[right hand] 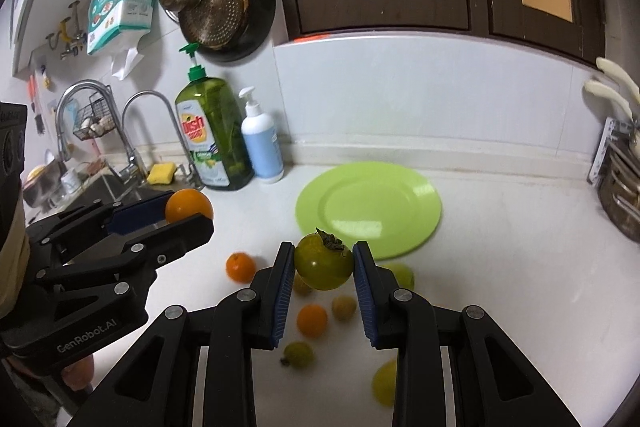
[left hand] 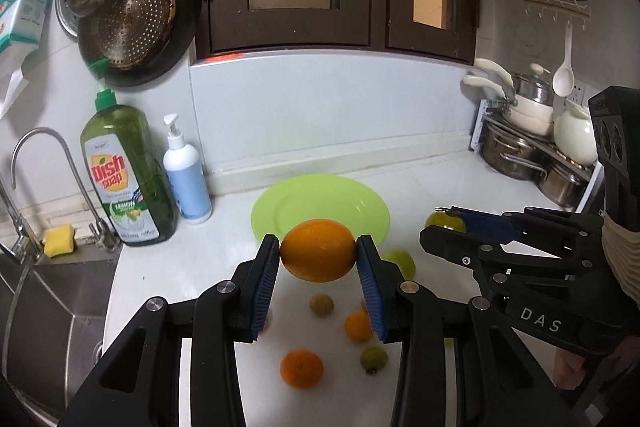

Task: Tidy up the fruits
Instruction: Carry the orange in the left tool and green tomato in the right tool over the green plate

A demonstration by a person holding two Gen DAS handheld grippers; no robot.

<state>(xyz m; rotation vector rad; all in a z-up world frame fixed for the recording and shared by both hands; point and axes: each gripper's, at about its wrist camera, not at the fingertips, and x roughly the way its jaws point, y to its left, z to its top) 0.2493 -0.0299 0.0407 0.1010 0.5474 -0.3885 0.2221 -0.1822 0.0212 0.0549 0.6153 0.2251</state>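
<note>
Holding an orange [left hand: 318,255] aloft in your left gripper [left hand: 318,259] and a green persimmon [right hand: 324,261] in your right gripper [right hand: 323,263], each clamped only at the pad tips short of the green plate [right hand: 424,223], you risk a round fruit slipping and scattering the loose fruits [right hand: 312,319] below.

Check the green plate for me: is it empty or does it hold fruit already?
Empty. The green plate shows a bare surface in both views; the orange and green fruit are held above the counter, and the rest lie off the plate.

dish soap bottle [left hand: 127,173] | lotion pump bottle [left hand: 186,175] | sponge [left hand: 59,240] by faucet [left hand: 48,171]
</note>
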